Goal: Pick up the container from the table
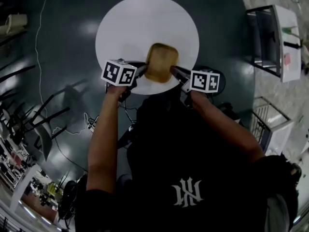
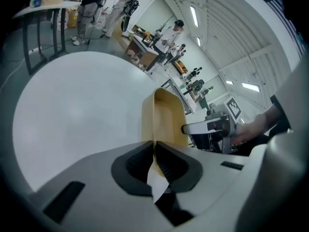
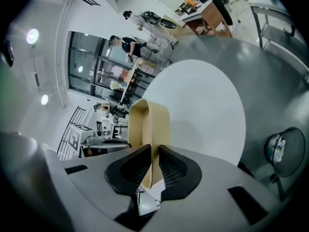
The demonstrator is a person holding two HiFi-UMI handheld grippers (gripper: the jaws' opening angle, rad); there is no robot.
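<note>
Head view: left gripper (image 1: 143,70) and right gripper (image 1: 174,70) each clamp one rim of the container (image 1: 161,62) between them, over the table (image 1: 126,23).

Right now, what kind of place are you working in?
Probably a large workshop or lab hall: cluttered workbenches with people standing at them, strip lights on a high vaulted ceiling, and metal shelving nearby.

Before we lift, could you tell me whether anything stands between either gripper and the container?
Nothing visible does. The left gripper and the right gripper are each shut directly on opposite rims of the container.
</note>
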